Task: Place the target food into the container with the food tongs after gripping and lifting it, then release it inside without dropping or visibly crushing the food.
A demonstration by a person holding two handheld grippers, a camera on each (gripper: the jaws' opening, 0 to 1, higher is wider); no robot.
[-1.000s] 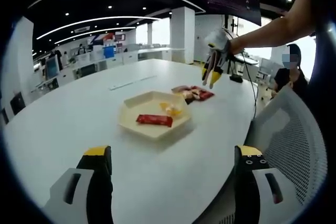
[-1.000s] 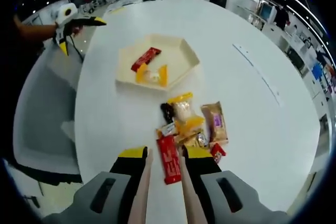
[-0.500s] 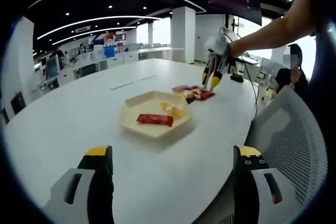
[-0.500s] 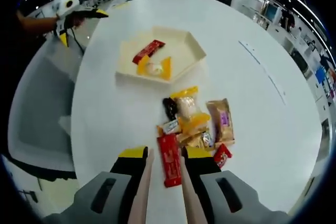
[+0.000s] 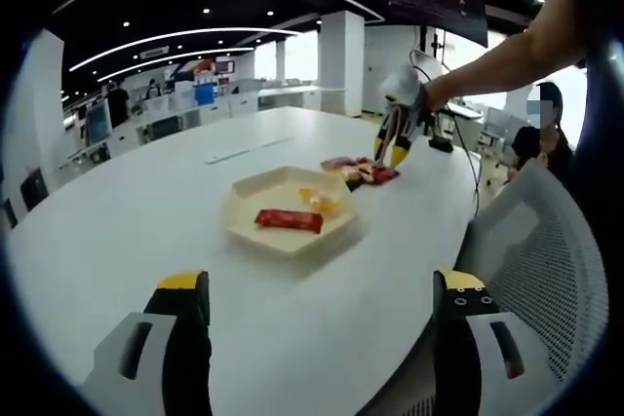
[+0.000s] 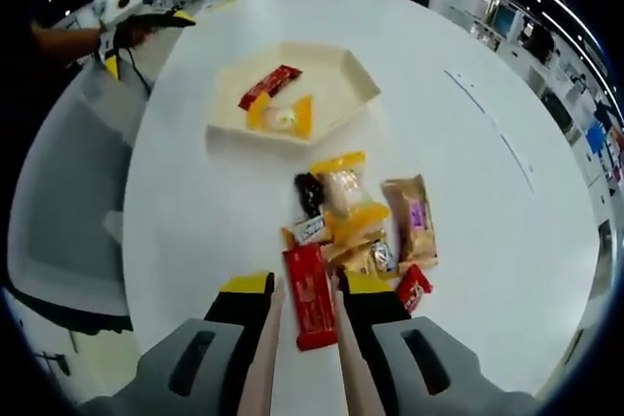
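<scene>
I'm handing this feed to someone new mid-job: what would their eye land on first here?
Probably the heap of snack packets on the white table, with a long red packet lying between the tongs that the right gripper carries. Beyond it sits the cream hexagonal tray, already holding a red bar and a yellow-wrapped snack. The left gripper stands wide open, well short of the tray.
</scene>
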